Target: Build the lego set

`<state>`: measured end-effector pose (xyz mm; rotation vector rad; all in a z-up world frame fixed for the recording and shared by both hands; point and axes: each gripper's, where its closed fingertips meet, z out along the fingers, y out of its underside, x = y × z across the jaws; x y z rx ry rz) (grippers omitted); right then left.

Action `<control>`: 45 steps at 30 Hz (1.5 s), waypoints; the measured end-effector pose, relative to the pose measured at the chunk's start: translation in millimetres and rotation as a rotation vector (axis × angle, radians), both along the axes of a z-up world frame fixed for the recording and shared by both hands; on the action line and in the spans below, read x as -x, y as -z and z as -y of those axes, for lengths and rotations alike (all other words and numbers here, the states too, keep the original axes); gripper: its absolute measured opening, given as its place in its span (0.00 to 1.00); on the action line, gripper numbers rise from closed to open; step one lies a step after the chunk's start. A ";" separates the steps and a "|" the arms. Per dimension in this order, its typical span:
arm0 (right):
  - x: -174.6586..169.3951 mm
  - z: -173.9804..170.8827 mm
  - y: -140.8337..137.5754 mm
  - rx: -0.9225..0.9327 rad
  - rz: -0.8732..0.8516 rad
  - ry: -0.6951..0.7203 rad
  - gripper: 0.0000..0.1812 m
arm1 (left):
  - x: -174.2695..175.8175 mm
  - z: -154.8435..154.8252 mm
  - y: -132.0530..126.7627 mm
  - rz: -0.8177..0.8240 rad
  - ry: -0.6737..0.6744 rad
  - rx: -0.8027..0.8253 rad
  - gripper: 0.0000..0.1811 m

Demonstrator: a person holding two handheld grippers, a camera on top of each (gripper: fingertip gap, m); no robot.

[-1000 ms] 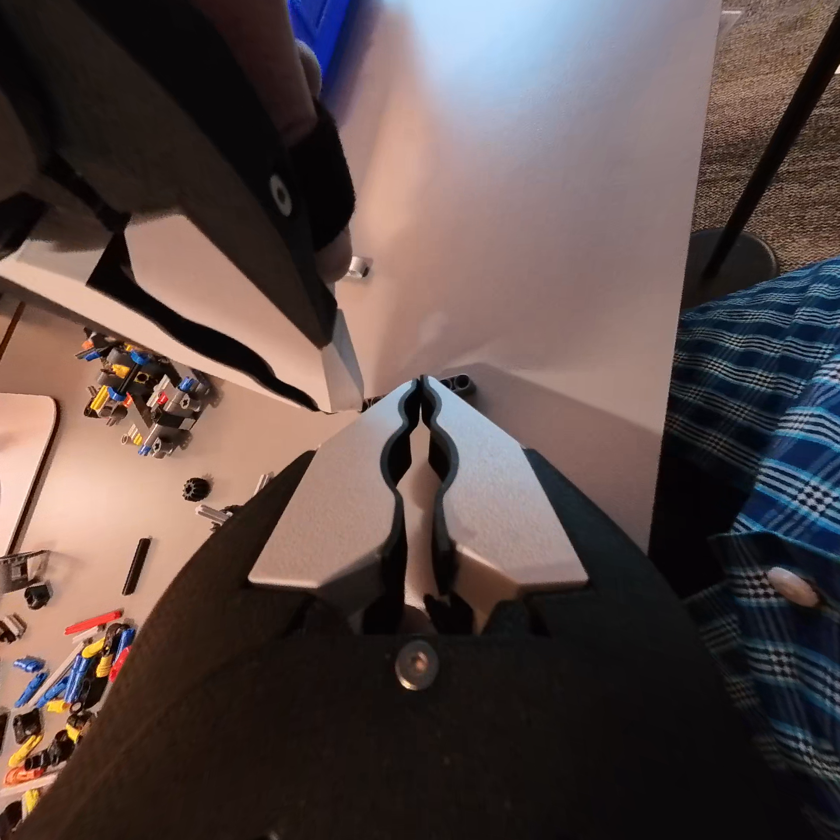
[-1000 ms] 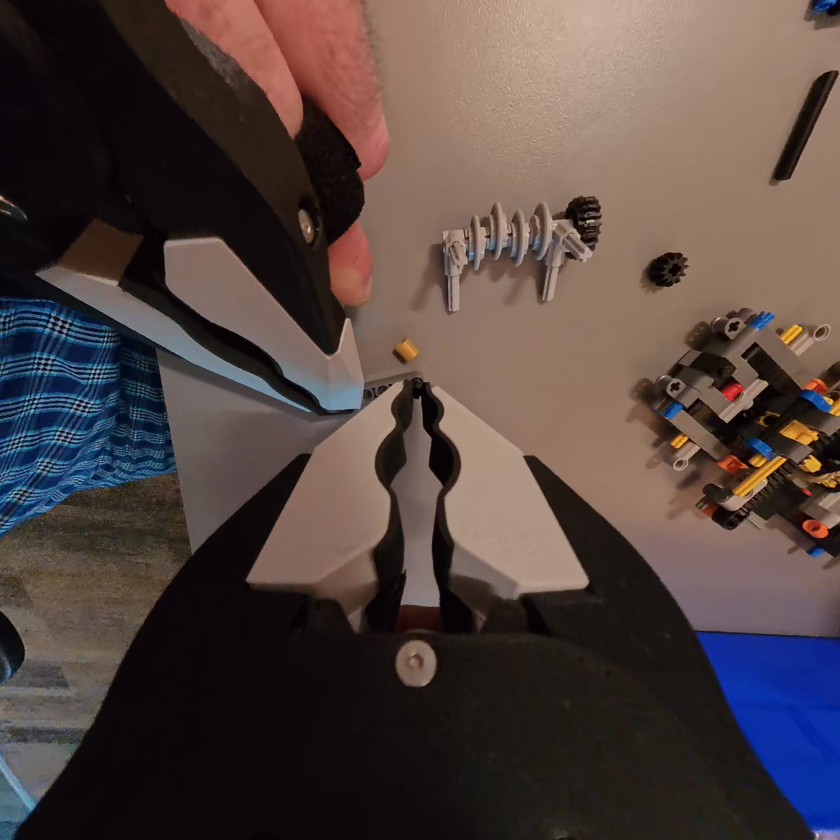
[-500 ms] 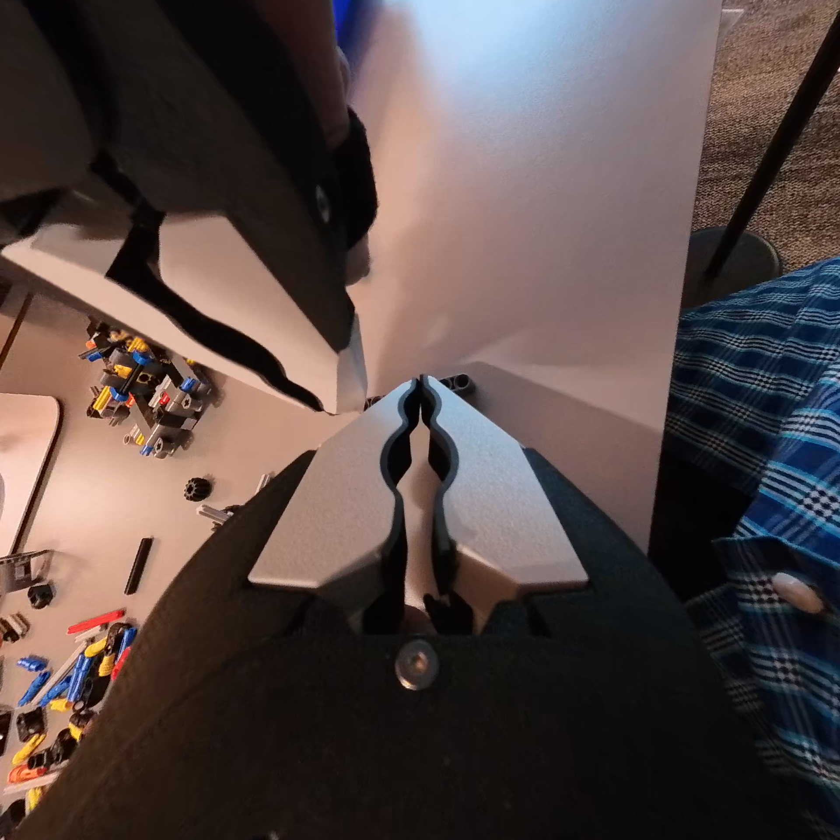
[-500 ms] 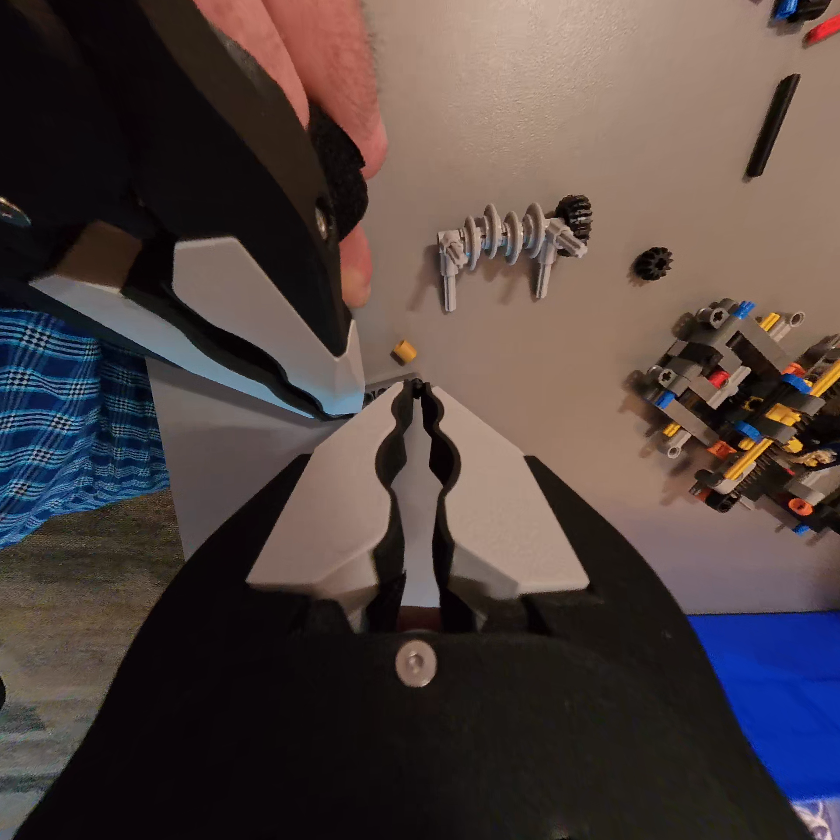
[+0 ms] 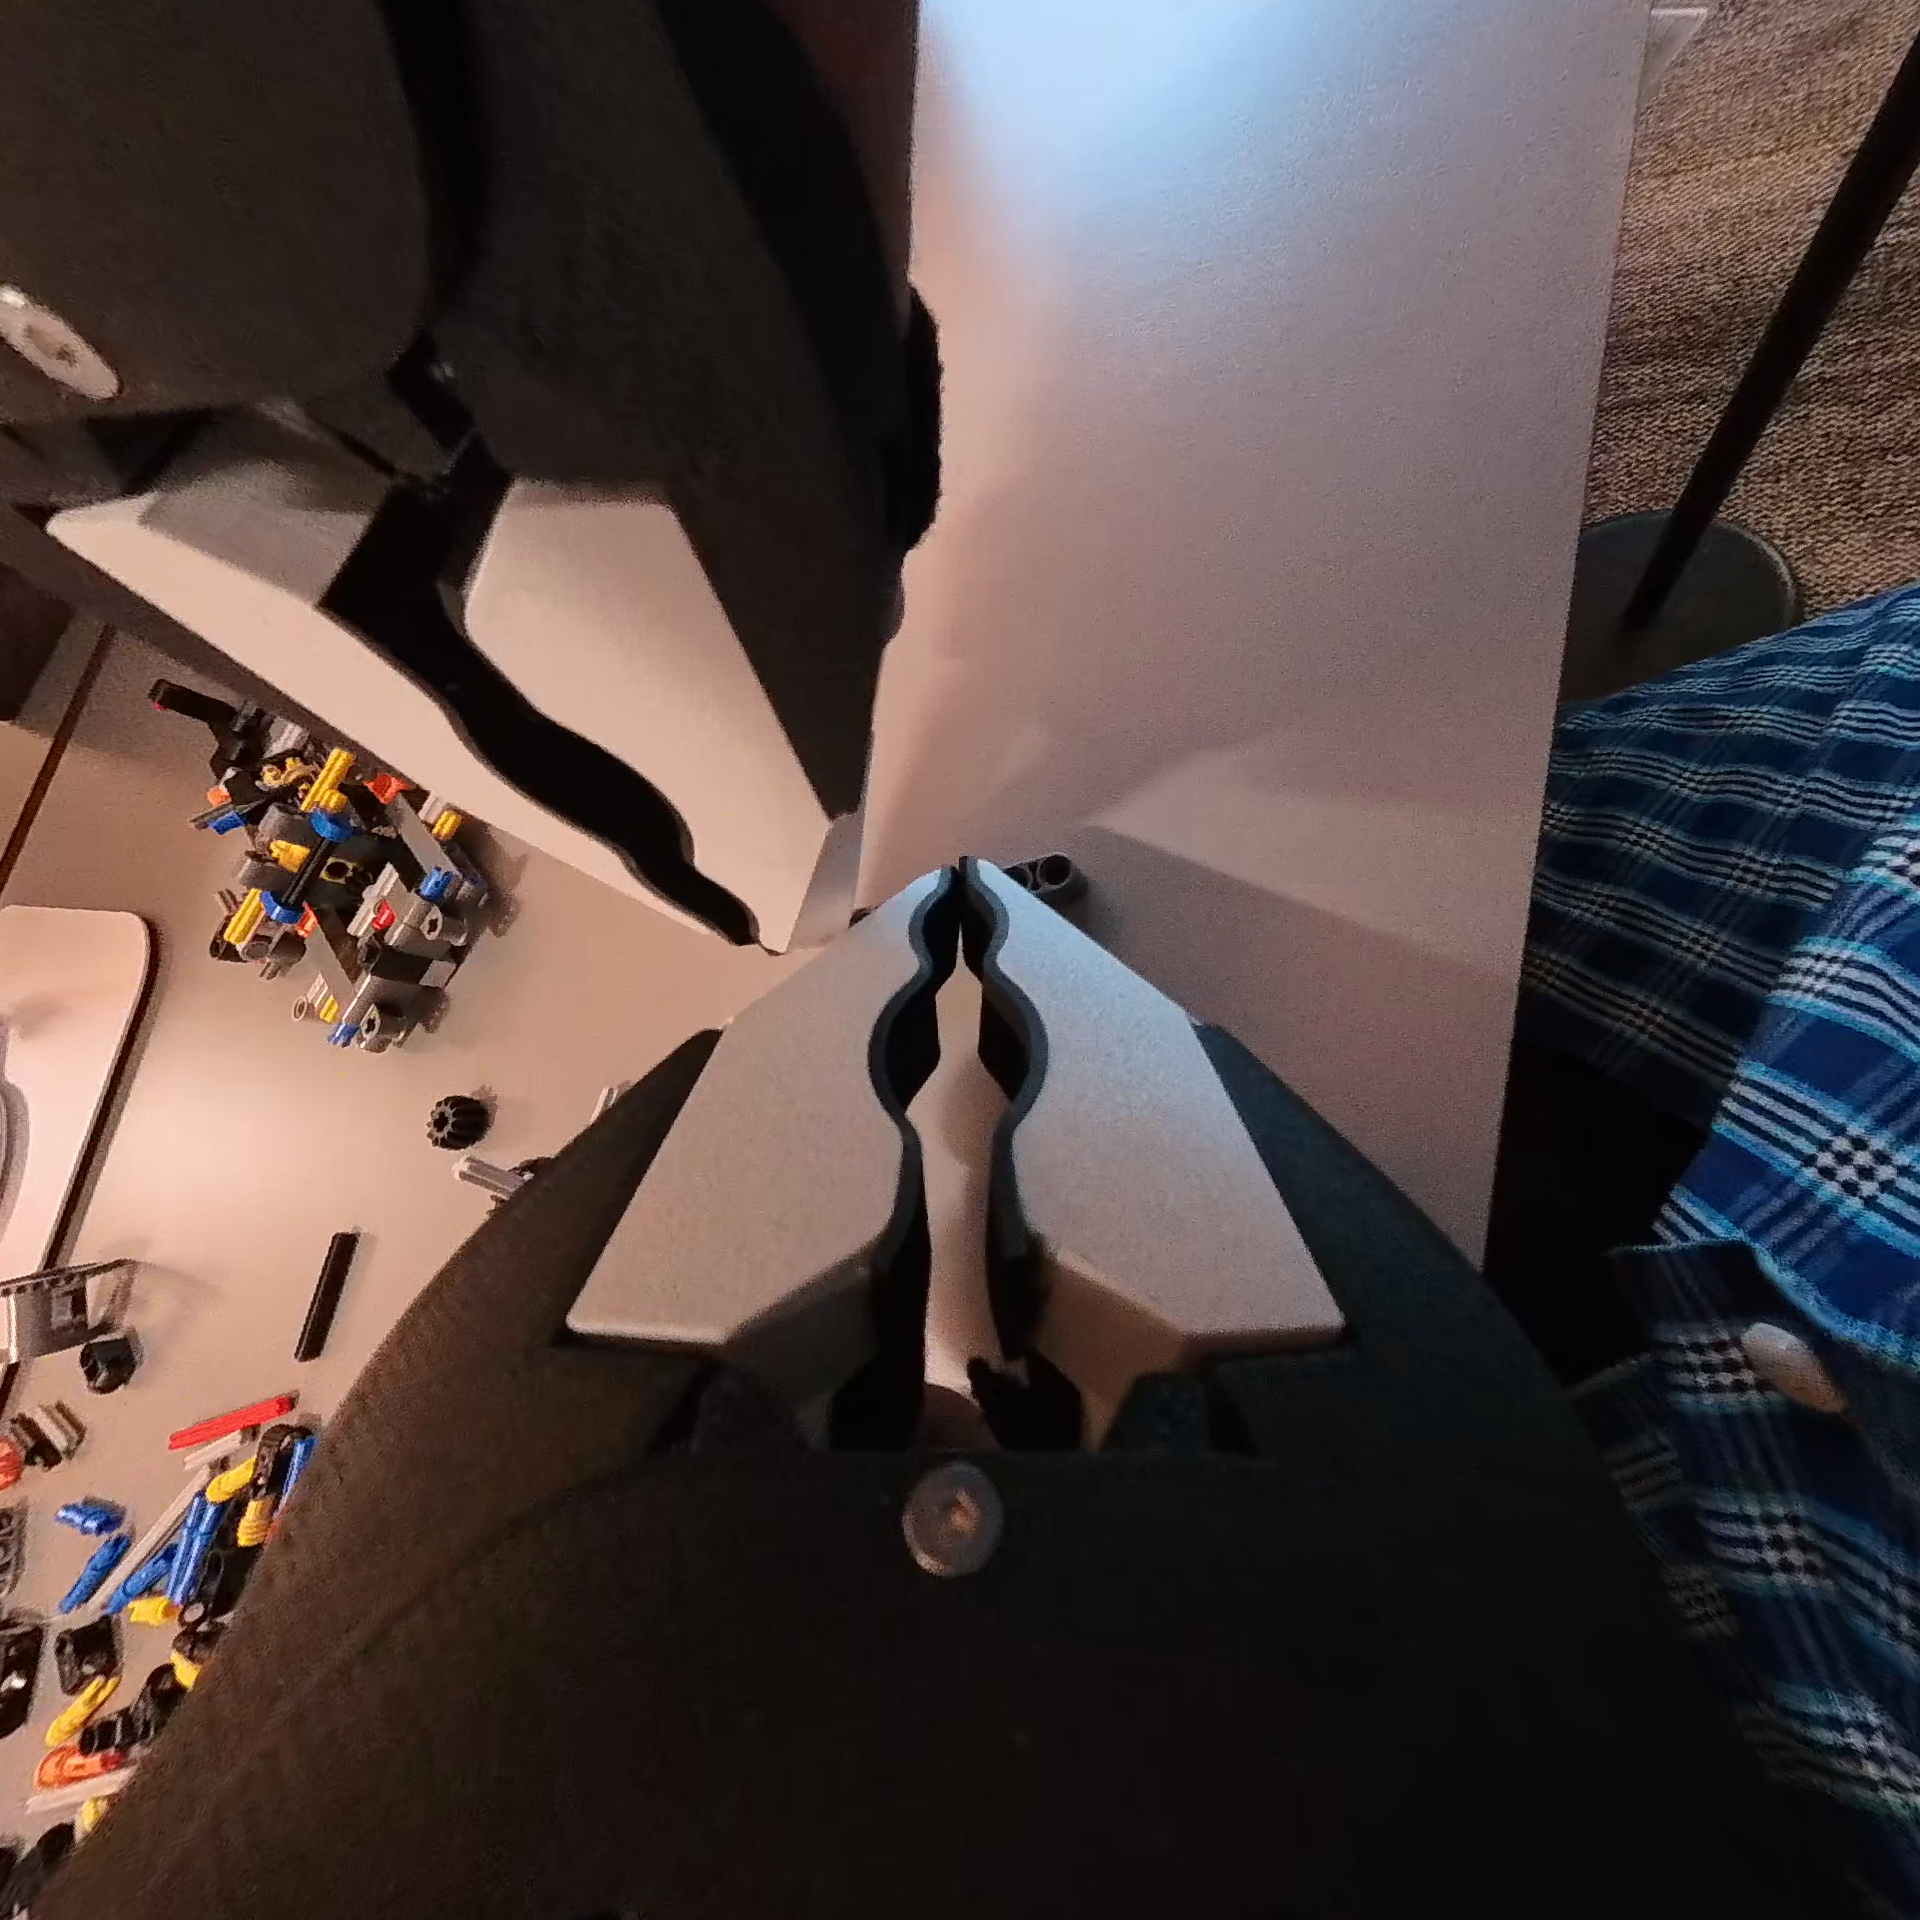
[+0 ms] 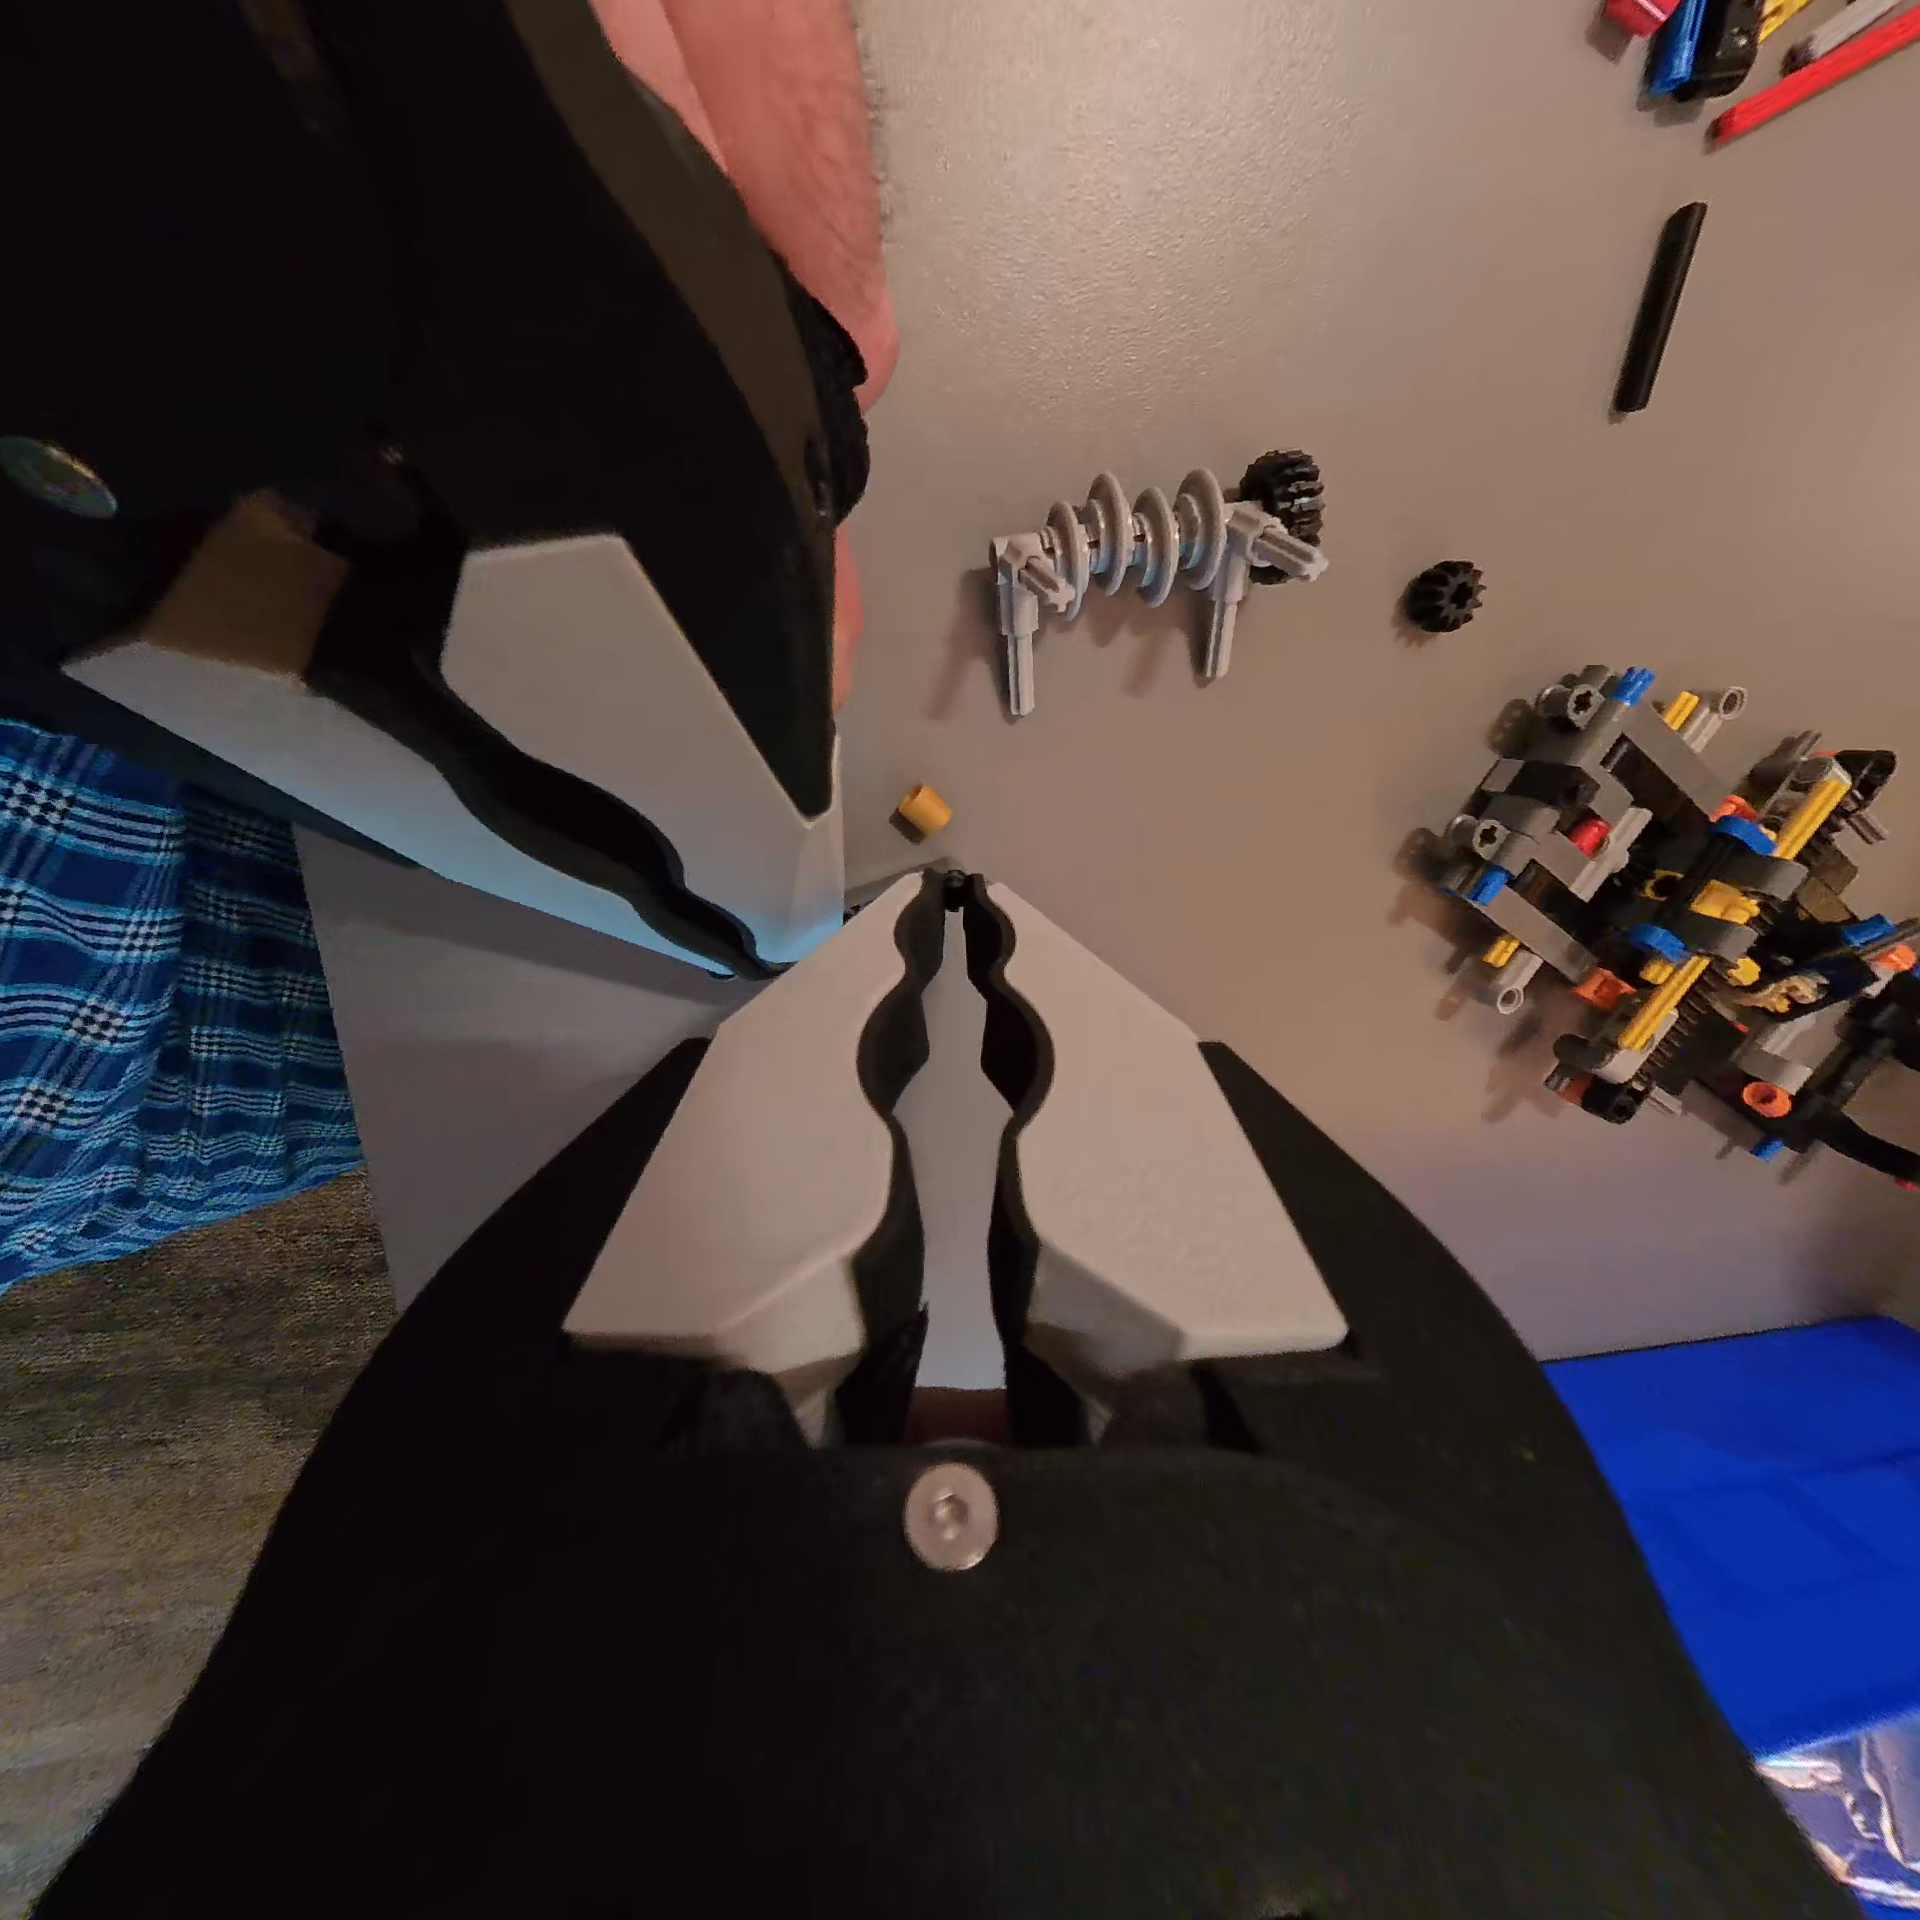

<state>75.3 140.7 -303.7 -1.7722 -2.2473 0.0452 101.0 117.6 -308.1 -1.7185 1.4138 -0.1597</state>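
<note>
Black, and very small, the pin sits pinched at the very tip of the right tongs, which are clenched on it. The left tongs are clenched too. A dark beam with holes pokes out just beside their tip, though I cannot tell if they actually grip it. The two pairs meet tip to tip above the counter edge.

Over the last second the tips have kept that meeting point, but each pair now looms larger in the other's view. The parts beyond have also slid across the right view, so the hands have turned and closed in. I judge the pin is being lined up with a hole in the beam and is not yet seated.

Just past the right tongs lies a yellow bush. Farther out are a grey spiral piece and a black gear. Well off to the right is the half-built model. Loose parts lie far to the left of the left tongs.

No brand, label or writing can be read anywhere
</note>
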 end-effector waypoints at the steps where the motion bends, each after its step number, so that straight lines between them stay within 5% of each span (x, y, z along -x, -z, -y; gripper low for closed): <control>1: 0.0 0.1 0.0 0.003 0.002 0.001 0.00 | -0.2 0.1 0.1 -0.001 0.001 -0.002 0.00; 19: -2.0 -1.6 1.0 0.142 0.000 0.063 0.01 | -0.6 1.0 0.3 -0.003 0.004 -0.006 0.00; 45: 1.8 -0.3 3.8 0.139 0.139 -0.037 0.01 | -1.1 0.5 1.0 -0.005 0.006 -0.011 0.00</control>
